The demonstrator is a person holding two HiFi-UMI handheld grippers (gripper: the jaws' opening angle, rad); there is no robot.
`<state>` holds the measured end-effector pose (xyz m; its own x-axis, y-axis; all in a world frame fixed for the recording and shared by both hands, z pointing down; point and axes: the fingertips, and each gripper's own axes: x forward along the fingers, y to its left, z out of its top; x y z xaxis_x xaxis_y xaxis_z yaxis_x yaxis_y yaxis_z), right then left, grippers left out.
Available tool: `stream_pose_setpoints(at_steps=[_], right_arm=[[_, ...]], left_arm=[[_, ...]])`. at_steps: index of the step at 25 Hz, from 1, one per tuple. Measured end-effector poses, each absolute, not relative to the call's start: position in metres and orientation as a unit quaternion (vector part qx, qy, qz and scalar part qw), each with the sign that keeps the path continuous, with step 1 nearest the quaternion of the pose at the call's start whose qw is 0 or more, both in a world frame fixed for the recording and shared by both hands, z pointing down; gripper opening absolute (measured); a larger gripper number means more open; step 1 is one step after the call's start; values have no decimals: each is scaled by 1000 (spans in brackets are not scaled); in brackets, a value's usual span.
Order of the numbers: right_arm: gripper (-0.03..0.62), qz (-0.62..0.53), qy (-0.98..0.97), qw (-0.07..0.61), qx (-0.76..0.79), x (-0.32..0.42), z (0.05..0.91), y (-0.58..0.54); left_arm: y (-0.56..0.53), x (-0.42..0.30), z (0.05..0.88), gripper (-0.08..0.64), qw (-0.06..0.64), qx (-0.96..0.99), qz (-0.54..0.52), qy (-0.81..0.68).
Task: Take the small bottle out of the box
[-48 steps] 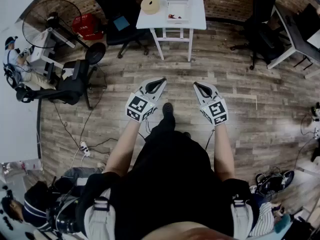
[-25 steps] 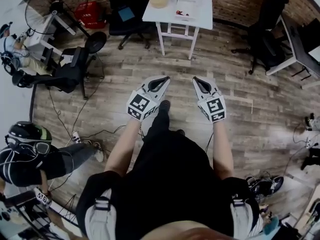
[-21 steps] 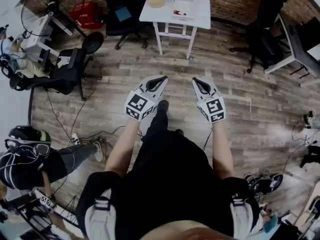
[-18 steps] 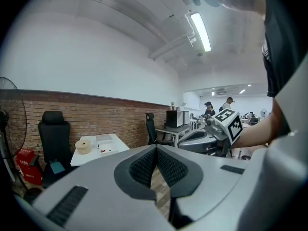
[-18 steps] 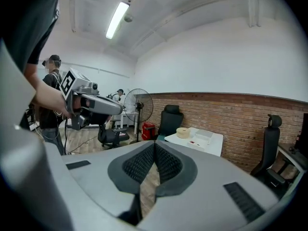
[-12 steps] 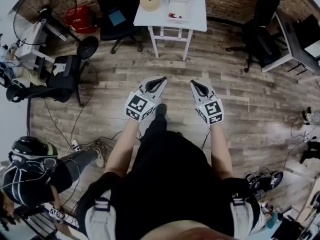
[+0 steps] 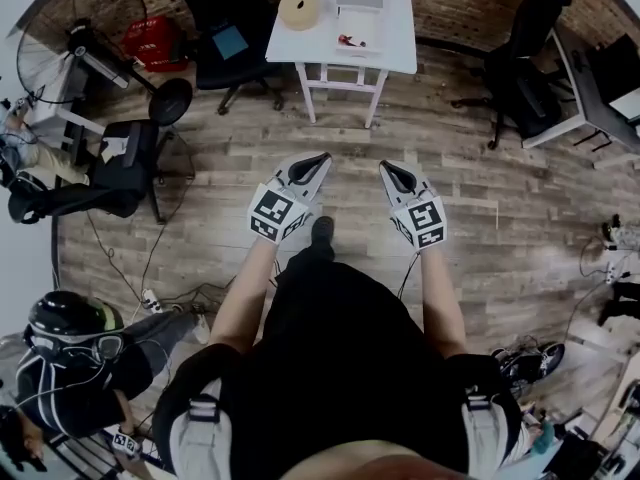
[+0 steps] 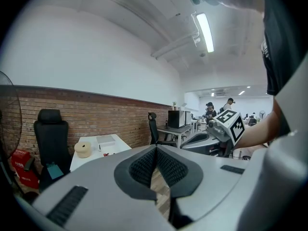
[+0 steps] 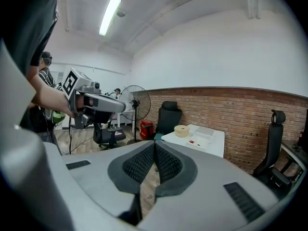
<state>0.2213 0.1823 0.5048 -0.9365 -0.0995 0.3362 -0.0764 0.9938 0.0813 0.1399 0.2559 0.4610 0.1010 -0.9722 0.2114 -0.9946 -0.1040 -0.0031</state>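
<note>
Showing left claw (image 8: 156,147) and right claw (image 9: 155,143) closed, gripper views alone add ceiling lamps (image 8: 205,32).

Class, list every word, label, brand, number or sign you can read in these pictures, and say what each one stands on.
No words, numbers or brands can be read anywhere.
Cube on the left gripper: a black-and-white square marker pattern, no letters.
Cube on the right gripper: the same kind of pattern, no letters.
Things on the white table: any print is too small to read.
</note>
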Motion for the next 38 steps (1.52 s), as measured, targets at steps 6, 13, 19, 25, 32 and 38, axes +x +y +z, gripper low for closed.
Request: stream_pose_setpoints(at_steps=[6,13,19,25,32,38], right_arm=[[-3,-28,-983,173,54,198,506,170],[-3,-35,-981,181,68,169,507,161],[-3,-38,-979,187,78,140,511,154],[-3,-41,-976,193,90,115,517,148],[-3,-42,-972,201,114,101,524,135],[-2,-49,-968,217,118,102,528,129]], left_arm=[[244,114,466,20,71,744,79,-659],[228,82,466,20,68,755,73,-648],[221,51,470,20,67,760,70,-643],[214,24,474,20,67,765,66,-637],[198,6,477,20,62,778,71,-622],[186,7,477,20,62,785,74,-611]])
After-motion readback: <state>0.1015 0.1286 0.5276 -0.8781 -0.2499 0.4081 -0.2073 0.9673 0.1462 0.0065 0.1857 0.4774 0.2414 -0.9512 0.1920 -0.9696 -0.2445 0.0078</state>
